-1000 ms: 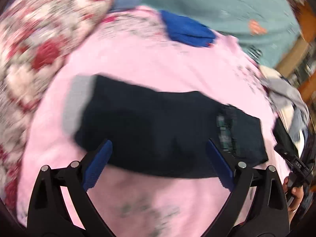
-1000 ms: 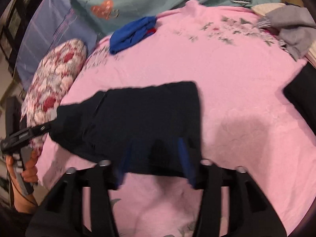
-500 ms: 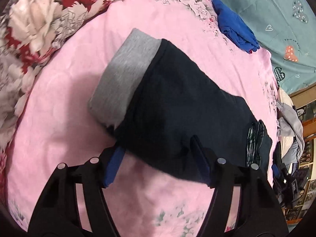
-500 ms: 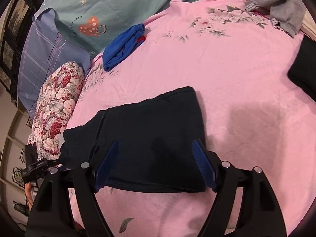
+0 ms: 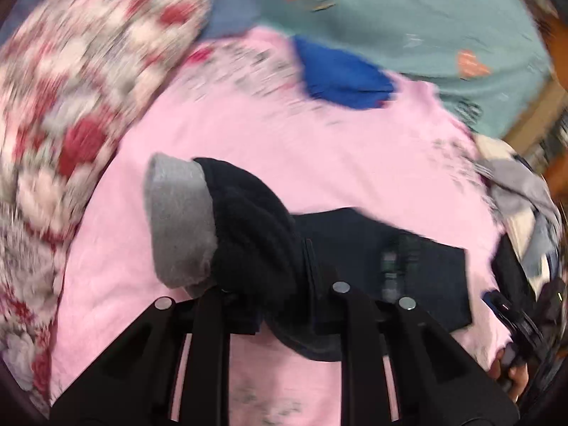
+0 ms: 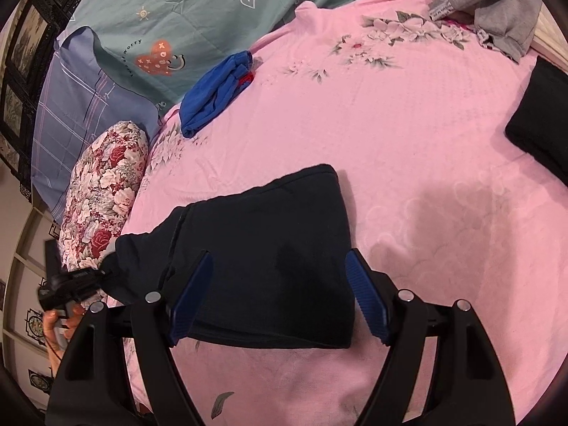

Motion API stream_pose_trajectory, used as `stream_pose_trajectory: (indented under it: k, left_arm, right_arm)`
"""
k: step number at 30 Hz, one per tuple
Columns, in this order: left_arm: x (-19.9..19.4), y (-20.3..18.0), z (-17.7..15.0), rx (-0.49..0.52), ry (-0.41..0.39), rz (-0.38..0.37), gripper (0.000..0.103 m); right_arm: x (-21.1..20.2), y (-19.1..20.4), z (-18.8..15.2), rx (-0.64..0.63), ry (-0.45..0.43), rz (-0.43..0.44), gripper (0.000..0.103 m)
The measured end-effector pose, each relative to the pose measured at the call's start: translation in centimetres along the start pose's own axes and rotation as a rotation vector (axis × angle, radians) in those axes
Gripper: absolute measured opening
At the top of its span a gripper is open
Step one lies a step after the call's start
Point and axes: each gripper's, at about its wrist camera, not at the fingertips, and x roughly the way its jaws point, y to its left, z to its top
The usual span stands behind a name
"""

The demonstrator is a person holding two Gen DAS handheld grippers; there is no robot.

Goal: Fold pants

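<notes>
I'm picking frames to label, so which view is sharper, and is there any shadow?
Left wrist view: motion-blurred, pillow and bedsheet print smeared. Right wrist view: sharp, fisheye-curved, with a soft shadow on the sheet right of the pants.

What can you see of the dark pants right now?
The dark pants are navy, soft knit-looking fabric, folded into a rough rectangle lying on the pink bedsheet. One end shows a grey inside lining, turned outward. That end is bunched and lifted in the left tool, which is shut on it. The right tool is open, its blue pads straddling the folded end without clamping it.
</notes>
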Motion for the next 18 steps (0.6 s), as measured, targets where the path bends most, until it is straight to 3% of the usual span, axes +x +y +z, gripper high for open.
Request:
stream_pose_trajectory:
  k: [3,5,8,10,12,14,15,16,18]
  left_arm:
    - [-0.9,-6.4,-0.7,0.173,-0.033,-0.081,0.017]
    - [0.6,-9.3,-1.6,0.238,0.012,-0.138,0.017]
    - [4.9,-11.8,-3.6,0.257,0.139,-0.175,0.025]
    - [7.8,-12.3,-5.1,0.219,0.226,-0.194,0.026]
    - [8.4,-12.7,-6.0,0.242,0.213,-0.179,0.029]
    - [7.4,-12.5,-6.5,0.266,0.194,-0.196,0.045]
    - [6.8,-12.2,-6.3,0.257,0.196,-0.222,0.067]
    - [6.1,-11.8,-6.2,0.24,0.185,-0.217,0.081]
    - [4.3,-10.6,-5.6,0.224,0.11,-0.178,0.082]
  right_arm:
    - [-0.5,-0.2,-0.1,0.009,-0.014,0.014,0.077]
    - [-0.7,-0.5,-0.2,0.02,-0.01,0.027,0.077]
    - [-0.9,-0.7,-0.4,0.036,0.011,0.062,0.077]
    - [-1.2,-0.9,-0.7,0.042,0.014,0.065,0.077]
    - [-1.7,-1.1,-0.9,0.038,0.01,0.048,0.077]
    - [-1.9,-1.2,-1.0,0.038,0.014,0.043,0.077]
    - [-1.9,-1.3,-1.1,0.037,0.024,0.044,0.077]
    - [-1.8,-1.3,-1.1,0.035,0.03,0.043,0.077]
    - [-1.6,-0.9,-0.9,0.015,0.04,0.037,0.077]
